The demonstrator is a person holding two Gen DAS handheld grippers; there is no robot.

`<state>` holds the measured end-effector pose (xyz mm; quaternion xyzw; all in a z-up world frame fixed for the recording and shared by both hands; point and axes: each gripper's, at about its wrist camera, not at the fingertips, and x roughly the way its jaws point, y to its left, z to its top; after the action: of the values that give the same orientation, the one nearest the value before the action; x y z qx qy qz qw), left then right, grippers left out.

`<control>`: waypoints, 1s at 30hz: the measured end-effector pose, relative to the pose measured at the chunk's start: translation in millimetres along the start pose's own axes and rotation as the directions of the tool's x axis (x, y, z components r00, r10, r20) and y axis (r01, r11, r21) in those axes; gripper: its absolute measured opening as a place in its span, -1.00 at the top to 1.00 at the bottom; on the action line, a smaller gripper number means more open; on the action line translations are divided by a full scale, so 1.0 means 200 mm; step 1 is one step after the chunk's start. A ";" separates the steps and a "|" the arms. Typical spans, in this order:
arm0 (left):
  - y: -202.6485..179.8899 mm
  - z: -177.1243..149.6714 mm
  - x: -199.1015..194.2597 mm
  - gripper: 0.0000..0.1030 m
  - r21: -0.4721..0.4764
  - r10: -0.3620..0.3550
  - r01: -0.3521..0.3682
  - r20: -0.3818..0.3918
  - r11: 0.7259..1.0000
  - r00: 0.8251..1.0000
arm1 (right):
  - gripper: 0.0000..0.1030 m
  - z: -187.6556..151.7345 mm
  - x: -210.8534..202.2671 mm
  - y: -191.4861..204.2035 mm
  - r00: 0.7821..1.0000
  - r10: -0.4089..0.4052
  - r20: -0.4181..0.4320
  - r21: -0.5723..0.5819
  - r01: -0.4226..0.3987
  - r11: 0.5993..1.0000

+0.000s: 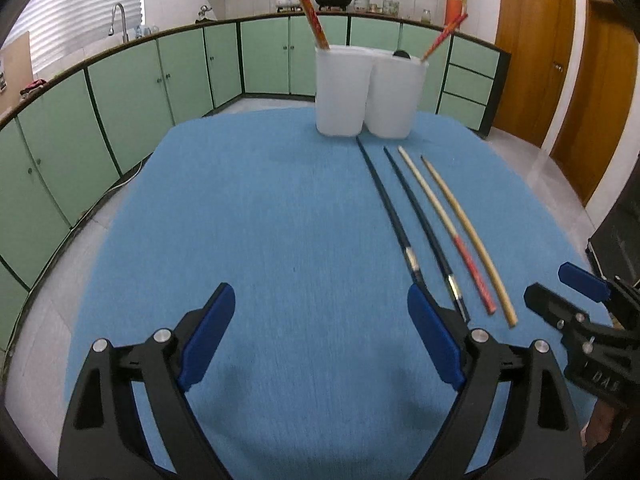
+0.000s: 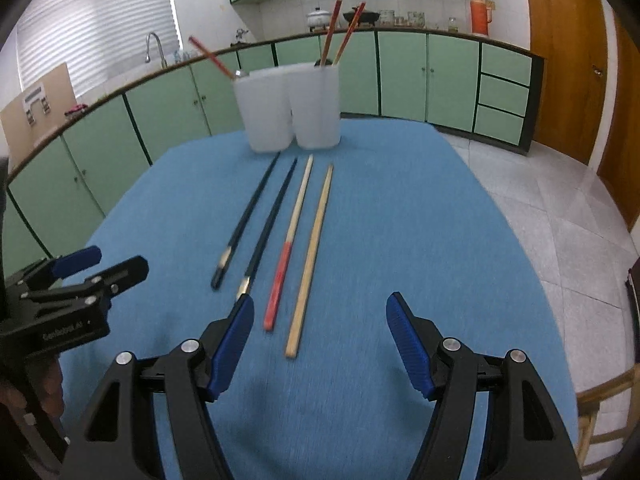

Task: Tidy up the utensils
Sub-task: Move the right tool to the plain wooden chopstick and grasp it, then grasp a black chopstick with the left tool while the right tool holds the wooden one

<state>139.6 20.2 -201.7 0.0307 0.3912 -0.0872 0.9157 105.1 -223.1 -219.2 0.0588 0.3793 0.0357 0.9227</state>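
Note:
Several chopsticks lie side by side on the blue tablecloth (image 1: pixel 260 220): two dark ones (image 1: pixel 390 204) (image 2: pixel 266 224), a pale one with a red end (image 1: pixel 448 232) (image 2: pixel 290 240) and a plain bamboo one (image 1: pixel 472 236) (image 2: pixel 312 256). Two white holders (image 1: pixel 340 90) (image 2: pixel 316 106) stand at the far edge with red chopsticks (image 1: pixel 311 16) (image 2: pixel 332 32) in them. My left gripper (image 1: pixel 320 336) is open and empty, left of the chopsticks. My right gripper (image 2: pixel 320 340) is open and empty, with the near ends of the red-ended and bamboo chopsticks between its fingers.
Green kitchen cabinets (image 1: pixel 120 92) curve around the back and left. Wooden doors (image 1: pixel 536 48) stand at the right. A tiled floor (image 2: pixel 560 200) lies beyond the table's right edge. A wooden chair (image 2: pixel 608 408) shows at lower right.

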 end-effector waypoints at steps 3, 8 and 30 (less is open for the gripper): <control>0.00 -0.02 0.00 -0.66 -0.002 0.001 -0.001 -0.006 1.000 1.000 | -0.12 -0.04 0.02 0.03 1.000 -0.006 -0.013 -0.020 0.005 1.000; -0.01 -0.03 -0.01 -0.66 -0.004 0.004 -0.004 0.000 1.000 1.000 | 0.22 -0.08 0.04 0.05 1.000 -0.006 -0.025 -0.036 0.005 0.999; -0.06 -0.01 0.04 -0.66 -0.008 -0.015 0.015 -0.020 1.000 1.000 | 0.85 -0.12 0.12 0.13 0.997 -0.074 0.002 -0.095 0.074 0.993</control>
<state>141.7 7.9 -209.8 0.0252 0.4010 -0.0922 0.9111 104.2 -193.3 -248.8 0.0006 0.3798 0.0197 0.9248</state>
